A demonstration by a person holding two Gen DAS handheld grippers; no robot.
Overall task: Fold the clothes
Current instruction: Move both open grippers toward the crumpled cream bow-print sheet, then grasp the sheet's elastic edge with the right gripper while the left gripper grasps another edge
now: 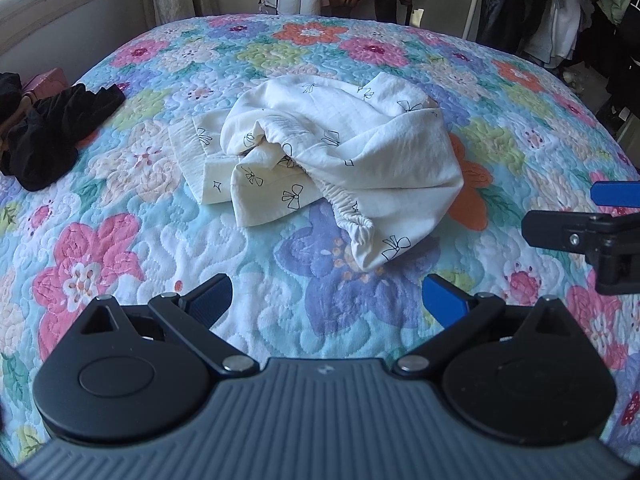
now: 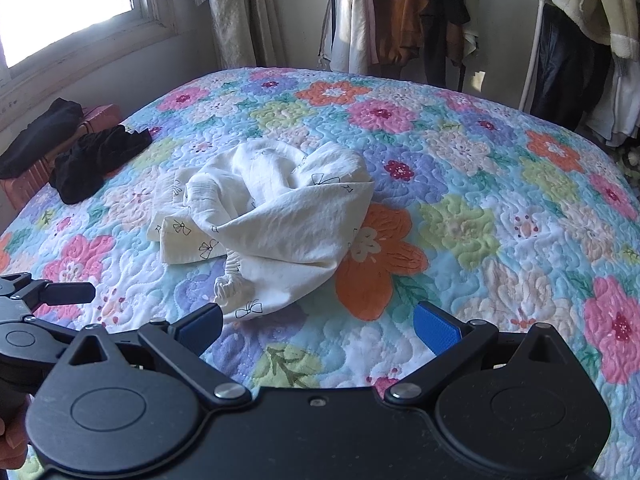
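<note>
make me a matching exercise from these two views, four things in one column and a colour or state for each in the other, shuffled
Things:
1. white garment
2. black garment
3. quilt
4. left hand-held gripper

States:
A. floral, spread over the bed
B. open, holding nothing
C. crumpled in the middle of the bed, bow print
D. bunched at the bed's left edge

Pairs: 1-C, 2-D, 3-A, 4-B
</note>
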